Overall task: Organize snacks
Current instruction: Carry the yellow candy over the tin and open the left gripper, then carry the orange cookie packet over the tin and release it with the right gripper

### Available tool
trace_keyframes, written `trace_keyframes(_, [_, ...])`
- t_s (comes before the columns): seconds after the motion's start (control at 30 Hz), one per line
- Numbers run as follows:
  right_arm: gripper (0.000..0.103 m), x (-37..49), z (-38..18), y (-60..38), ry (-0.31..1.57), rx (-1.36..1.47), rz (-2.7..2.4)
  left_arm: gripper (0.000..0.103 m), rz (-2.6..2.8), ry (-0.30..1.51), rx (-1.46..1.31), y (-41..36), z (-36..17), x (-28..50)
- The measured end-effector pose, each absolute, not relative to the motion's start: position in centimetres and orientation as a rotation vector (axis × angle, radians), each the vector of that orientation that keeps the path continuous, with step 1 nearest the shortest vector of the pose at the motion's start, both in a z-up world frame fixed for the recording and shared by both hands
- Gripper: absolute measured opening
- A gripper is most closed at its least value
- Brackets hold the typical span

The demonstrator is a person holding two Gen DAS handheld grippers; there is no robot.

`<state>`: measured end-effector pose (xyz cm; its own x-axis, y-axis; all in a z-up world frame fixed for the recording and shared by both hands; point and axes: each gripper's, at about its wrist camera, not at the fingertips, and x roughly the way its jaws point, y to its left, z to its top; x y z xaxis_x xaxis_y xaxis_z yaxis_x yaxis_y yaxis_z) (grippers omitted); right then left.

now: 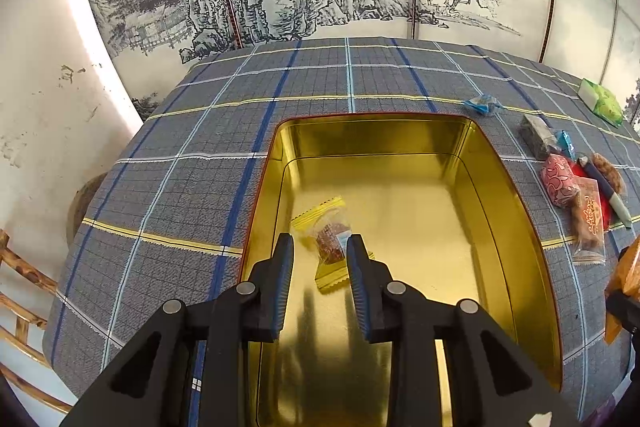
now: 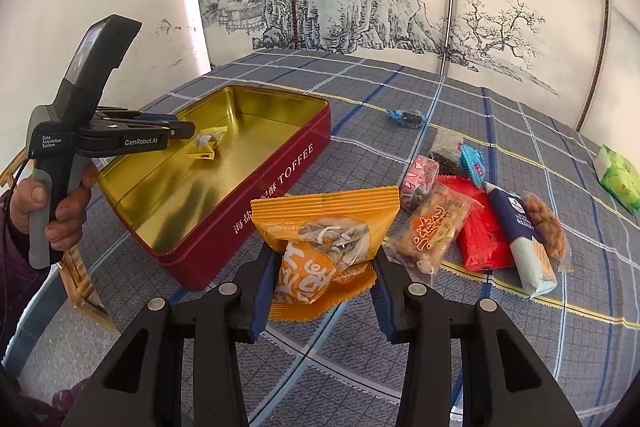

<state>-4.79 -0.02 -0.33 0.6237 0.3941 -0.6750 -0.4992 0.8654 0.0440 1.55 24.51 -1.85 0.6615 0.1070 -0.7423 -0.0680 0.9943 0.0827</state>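
Observation:
An open red toffee tin (image 2: pixel 256 211) with a gold inside (image 1: pixel 420 227) lies on the plaid tablecloth. A small yellow-wrapped snack (image 1: pixel 326 239) rests on the tin's floor, also visible as the yellow snack (image 2: pixel 206 147) in the right wrist view. My left gripper (image 1: pixel 320 251) hangs over it inside the tin, jaws a little apart and not pressing the wrapper; the right wrist view shows the left gripper (image 2: pixel 186 129) just above the snack. My right gripper (image 2: pixel 322 279) is shut on an orange snack packet (image 2: pixel 324 247), held above the cloth beside the tin's near corner.
Right of the tin lies a cluster of snacks: a pink one (image 2: pixel 420 179), a red packet (image 2: pixel 480 231), a blue-and-white packet (image 2: pixel 524 247), a dark one (image 2: pixel 444 149). A blue candy (image 2: pixel 406 117) and a green packet (image 2: pixel 618 179) lie farther off. A person's hand (image 2: pixel 60 211) grips the left handle.

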Motion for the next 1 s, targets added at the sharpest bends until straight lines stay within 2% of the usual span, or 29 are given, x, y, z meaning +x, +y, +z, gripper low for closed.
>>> trace_keyframes(0.17, [0.043,-4.8,-0.3,0.0,0.735,-0.154,0.516,0.029,0.099,0.836,0.043,24.7,-1.7,1.5])
trace_keyframes(0.43, [0.043,-4.6,1.3,1.7,0.707,-0.17,0.545,0.051,0.126,0.786,0.025,24.9,-0.6,0.3])
trace_keyframes(0.6, [0.043,-3.7,3.0,3.7,0.681,-0.178,0.591,0.068,0.157,0.747,0.024,25.3,0.4,-0.4])
trace_keyframes(0.83, [0.044,-1.3,4.4,6.9,0.673,-0.175,0.65,0.07,0.171,0.74,-0.004,26.7,1.3,-1.2])
trace_keyframes(1.0, [0.044,0.1,4.4,9.3,0.682,-0.18,0.678,0.076,0.183,0.736,-0.03,27.8,1.5,-1.8])
